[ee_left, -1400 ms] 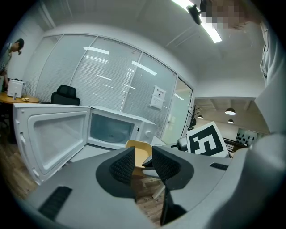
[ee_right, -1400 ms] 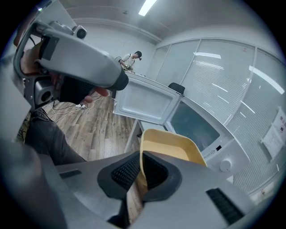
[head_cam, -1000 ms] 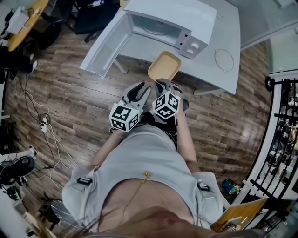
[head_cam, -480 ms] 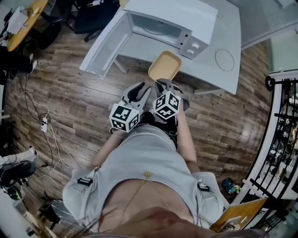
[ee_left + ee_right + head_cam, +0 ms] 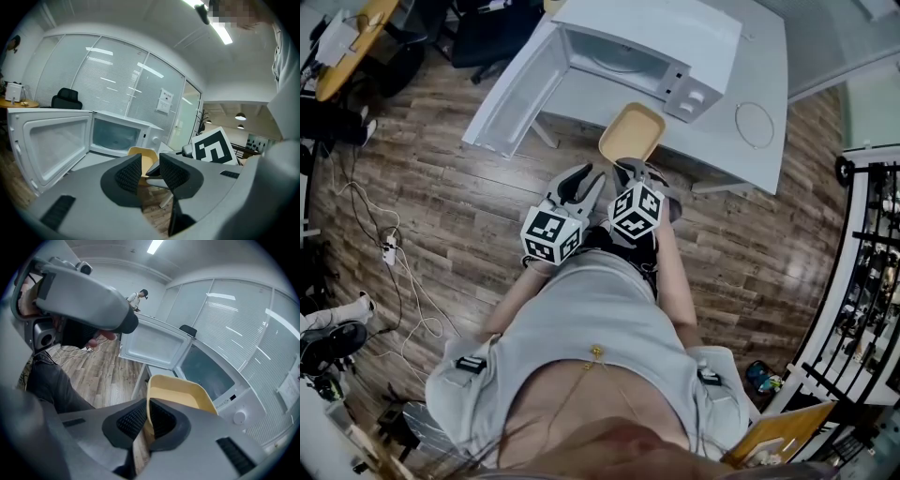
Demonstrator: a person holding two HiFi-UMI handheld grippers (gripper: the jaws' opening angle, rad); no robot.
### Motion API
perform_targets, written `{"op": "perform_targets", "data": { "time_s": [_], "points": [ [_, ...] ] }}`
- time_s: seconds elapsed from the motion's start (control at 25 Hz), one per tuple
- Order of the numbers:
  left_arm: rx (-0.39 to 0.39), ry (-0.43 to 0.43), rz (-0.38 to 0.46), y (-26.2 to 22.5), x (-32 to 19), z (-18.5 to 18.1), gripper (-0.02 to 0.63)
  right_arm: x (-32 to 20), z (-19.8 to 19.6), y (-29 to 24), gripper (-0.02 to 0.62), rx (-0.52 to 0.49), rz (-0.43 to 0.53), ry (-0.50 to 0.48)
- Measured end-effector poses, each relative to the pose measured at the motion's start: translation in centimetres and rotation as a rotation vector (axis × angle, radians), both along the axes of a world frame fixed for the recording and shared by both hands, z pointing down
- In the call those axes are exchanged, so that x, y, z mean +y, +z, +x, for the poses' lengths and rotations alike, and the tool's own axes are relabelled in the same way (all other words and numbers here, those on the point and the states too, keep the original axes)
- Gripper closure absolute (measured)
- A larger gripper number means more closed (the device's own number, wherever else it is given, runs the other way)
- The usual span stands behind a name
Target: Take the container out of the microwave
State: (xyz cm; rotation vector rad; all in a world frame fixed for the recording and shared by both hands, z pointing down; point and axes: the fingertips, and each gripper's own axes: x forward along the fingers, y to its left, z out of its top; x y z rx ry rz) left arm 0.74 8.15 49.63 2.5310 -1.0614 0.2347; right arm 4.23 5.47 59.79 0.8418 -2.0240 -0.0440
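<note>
A shallow yellow container (image 5: 631, 132) hangs over the table's near edge, in front of the white microwave (image 5: 694, 37), whose door (image 5: 508, 92) stands wide open to the left. My right gripper (image 5: 630, 169) is shut on the container's near rim. In the right gripper view the pads (image 5: 134, 419) pinch the thin yellow wall of the container (image 5: 180, 397). My left gripper (image 5: 581, 180) sits just left of it, open, with nothing between its fingers (image 5: 129, 173); past them the container (image 5: 146, 155) and the empty microwave cavity (image 5: 115, 136) show.
The microwave stands on a white table (image 5: 750, 75) with a ring mark (image 5: 753, 122) at its right. Cables (image 5: 394, 253) trail over the wooden floor at left. A black office chair (image 5: 487, 37) is behind the door, and a dark railing (image 5: 862, 281) runs along the right.
</note>
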Motion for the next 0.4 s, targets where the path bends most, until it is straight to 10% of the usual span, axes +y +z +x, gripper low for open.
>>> {"op": "perform_targets", "data": {
  "time_s": [0.4],
  "points": [
    [-0.002,0.000,-0.001,0.00,-0.97,-0.43,0.485,-1.02,-0.28,0.09,0.566,0.006,-0.005,-0.001]
  ]
}}
